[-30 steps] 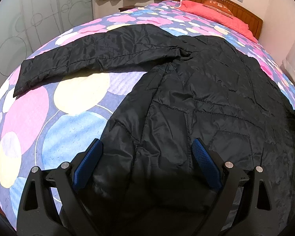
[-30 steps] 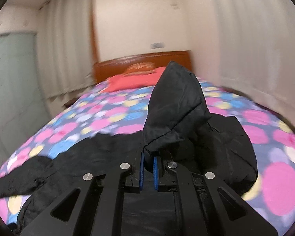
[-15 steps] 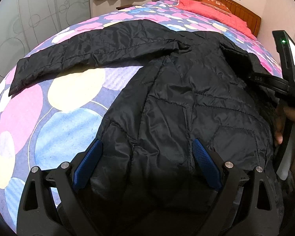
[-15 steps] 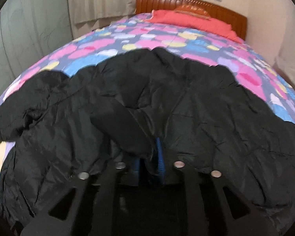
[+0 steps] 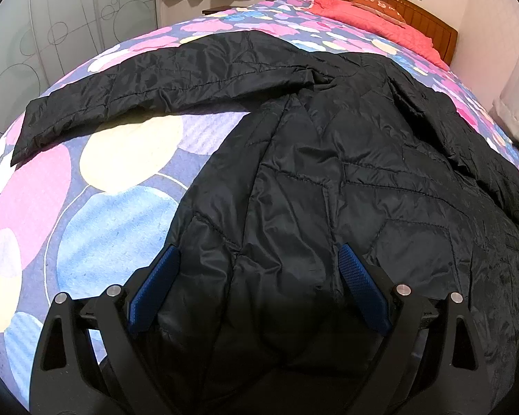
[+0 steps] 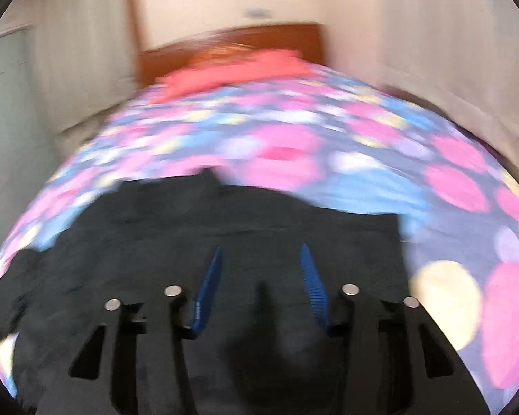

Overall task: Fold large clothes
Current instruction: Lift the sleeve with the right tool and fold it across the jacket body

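Bare bedspread (image 5: 114,186) lay open left of the black jacket (image 5: 328,173), its outstretched sleeve (image 5: 148,83) barring passage beyond, headboard (image 5: 380,3) farther behind the jacket.

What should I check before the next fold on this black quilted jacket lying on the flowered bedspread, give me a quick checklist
1. Right sleeve folded across the body of the black quilted jacket: ok, a strip of it lies over the right side.
2. Right gripper clear of the cloth: ok, its jaws are opening and nothing is pinched between them, though the picture is blurred.
3. Left gripper ready: ok, open, with the jacket's hem below it and not gripped.
4. Left sleeve folded in: not ok, it lies stretched out over the flowered bedspread.
5. Jacket body flat: ok, apart from light wrinkles.
6. Jacket's right edge square: cannot tell, too blurred.
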{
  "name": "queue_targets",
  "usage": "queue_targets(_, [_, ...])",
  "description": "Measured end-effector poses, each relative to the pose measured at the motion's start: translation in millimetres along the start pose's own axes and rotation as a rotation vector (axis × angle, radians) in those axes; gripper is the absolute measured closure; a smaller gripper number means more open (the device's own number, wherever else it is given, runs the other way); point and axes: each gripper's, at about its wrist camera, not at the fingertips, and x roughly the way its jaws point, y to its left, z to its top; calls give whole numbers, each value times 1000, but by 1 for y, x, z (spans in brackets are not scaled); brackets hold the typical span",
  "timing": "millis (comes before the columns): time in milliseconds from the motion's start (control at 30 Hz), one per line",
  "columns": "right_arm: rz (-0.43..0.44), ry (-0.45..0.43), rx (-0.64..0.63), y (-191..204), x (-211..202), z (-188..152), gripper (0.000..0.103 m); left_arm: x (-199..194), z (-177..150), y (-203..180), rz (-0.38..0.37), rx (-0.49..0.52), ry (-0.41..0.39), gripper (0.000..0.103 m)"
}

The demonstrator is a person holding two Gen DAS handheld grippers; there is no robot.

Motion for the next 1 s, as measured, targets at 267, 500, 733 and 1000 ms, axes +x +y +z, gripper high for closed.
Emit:
queue_targets(267, [-96, 145, 27, -32, 63, -13, 58, 2, -2, -3, 9, 11, 6, 9])
queue_targets(500, [23, 45, -57, 23, 10, -27, 58, 3, -2, -5, 18, 16, 6, 9])
queue_targets(733, [36, 157, -194, 71, 39, -53, 57, 4, -2, -5, 11, 11, 9, 8])
queue_targets(1000, [-94, 100, -27, -14, 9, -43, 57, 4, -2, -3, 2, 5, 10, 8])
